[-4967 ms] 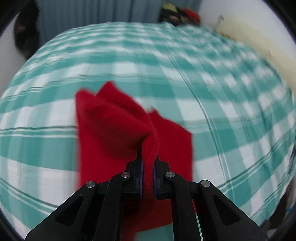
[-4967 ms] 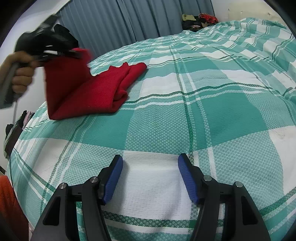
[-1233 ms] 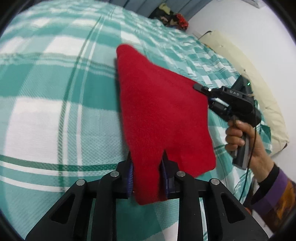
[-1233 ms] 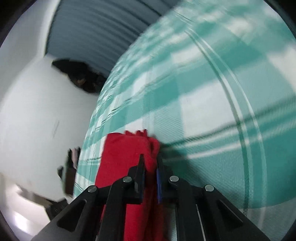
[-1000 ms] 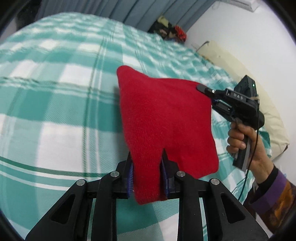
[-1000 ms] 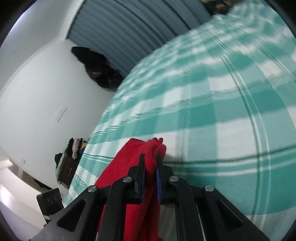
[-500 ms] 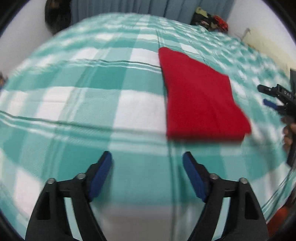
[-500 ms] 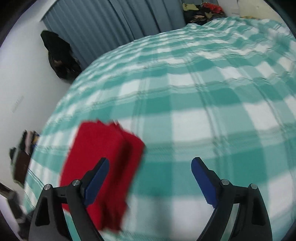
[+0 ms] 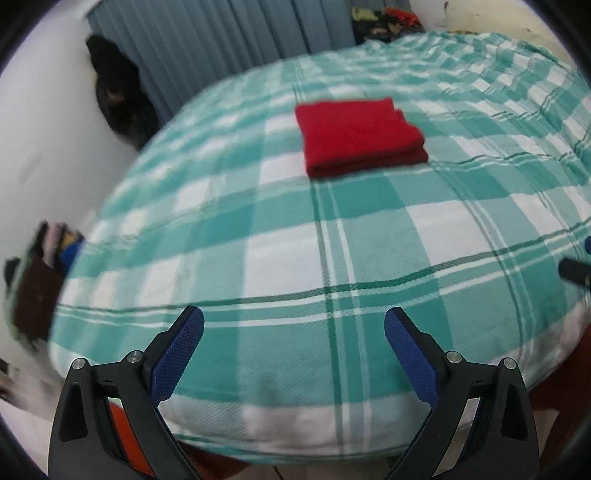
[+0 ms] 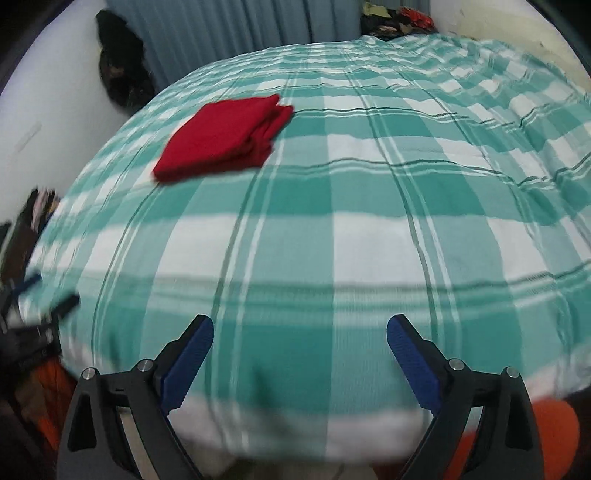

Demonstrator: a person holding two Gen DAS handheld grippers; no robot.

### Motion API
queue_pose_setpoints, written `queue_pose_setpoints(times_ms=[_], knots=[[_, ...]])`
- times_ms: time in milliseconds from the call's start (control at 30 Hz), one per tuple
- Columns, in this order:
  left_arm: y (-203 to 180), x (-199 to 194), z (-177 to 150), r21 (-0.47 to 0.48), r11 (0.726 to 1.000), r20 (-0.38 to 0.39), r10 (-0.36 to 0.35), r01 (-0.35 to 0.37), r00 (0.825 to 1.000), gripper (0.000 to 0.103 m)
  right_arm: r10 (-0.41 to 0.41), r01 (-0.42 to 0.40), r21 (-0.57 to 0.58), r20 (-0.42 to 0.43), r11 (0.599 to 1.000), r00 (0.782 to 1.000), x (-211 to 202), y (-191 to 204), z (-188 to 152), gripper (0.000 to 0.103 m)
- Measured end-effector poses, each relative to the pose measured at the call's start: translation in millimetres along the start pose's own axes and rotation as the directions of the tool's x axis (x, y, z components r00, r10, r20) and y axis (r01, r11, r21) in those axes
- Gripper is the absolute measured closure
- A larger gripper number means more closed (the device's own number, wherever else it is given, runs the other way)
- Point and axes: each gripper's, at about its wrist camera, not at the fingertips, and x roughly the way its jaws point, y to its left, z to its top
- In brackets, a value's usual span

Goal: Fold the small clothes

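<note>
Folded red cloth (image 9: 360,134) shows no legible label.

Checked bed (image 9: 288,258), blue curtains (image 10: 236,33) (white walls).

Bare bedspread (image 9: 332,258) before red cloth (image 9: 360,134)

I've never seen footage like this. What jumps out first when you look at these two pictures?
The bright red folded cloth stands out at once, lying flat on a green-and-white checked bedspread, toward its far side near the blue curtains. Next come the black arms with blue pads at the bottom of each view: the left tool and the right tool, both spread wide open and holding nothing.
</note>
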Motion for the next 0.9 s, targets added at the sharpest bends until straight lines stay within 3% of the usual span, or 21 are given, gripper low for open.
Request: queue_pose_setpoints(times_ms=[133,333,467,567,767,900], knots=[[3.2,-29.0,0.1,0.004,1.000,0.035,-0.022,0.022,0.999,0.004,-0.064,0.065,-0.077,0.006,0.995,0.998,-29.4,12.0,-14.6,0.009],[15.0,-63.2,18.8,-0.035,0.994,0.024,-0.102,0.103,0.994,0.004,-0.074,0.082,-0.106,0.070,0.991,0.995,-74.5,33.8,-3.8,0.001],[24.0,-89.0,28.6,-0.054,0.995,0.052,-0.077,0.080,0.996,0.003,-0.052,0.077,-0.156,0.158,0.985,0.986,-109.2,62.3,11.2,0.001],[32.1,-93.9,25.7,-0.081,0.994,0.045,-0.064,0.068,0.997,0.001,-0.044,0.077,-0.187,0.172,0.979,0.984,-119.0,78.7,14.3,0.000],[44.6,-80.5,11.8,-0.139,0.984,-0.038,-0.119,0.113,0.992,0.001,-0.025,0.055,-0.253,0.123,0.966,0.992,-118.0,96.0,8.2,0.000],[49.1,-80.7,10.5,-0.151,0.980,-0.053,-0.141,0.132,0.989,0.001,-0.050,0.083,-0.271,0.127,0.959,0.991,-121.0,97.9,6.5,0.000]])
